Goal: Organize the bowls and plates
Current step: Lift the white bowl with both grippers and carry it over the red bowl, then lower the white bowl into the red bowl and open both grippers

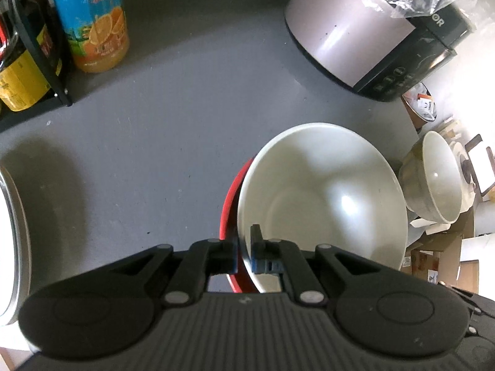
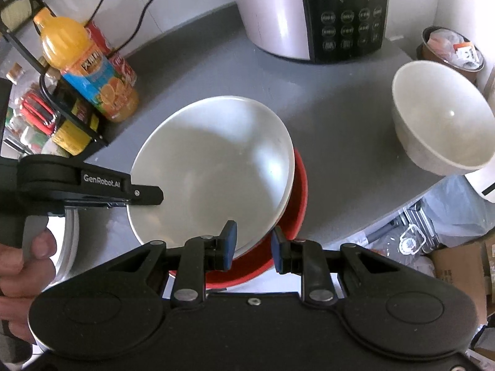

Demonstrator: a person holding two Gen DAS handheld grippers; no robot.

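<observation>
The step in hand looks like stacking: the left gripper [image 1: 244,255] has its jaws clenched on the near rim of the large white bowl [image 1: 321,198], one pad inside the wall and one outside, and the bowl sits tilted inside the red bowl [image 1: 230,204] beneath it, not yet seated level. In the right wrist view the same white bowl [image 2: 213,167] leans over the red bowl [image 2: 297,198] in the middle of the grey bench [image 2: 340,130], in front of the rice cooker [image 2: 312,12]. The right gripper [image 2: 253,247] hangs just at the stack's near edge with jaws released, gripping nothing. A smaller white bowl [image 2: 442,117] stands apart to the stack's right, near the bench edge. Next, I judge, the left should lower the rim until the bowl nests flat, then let go; the small bowl likely follows.
</observation>
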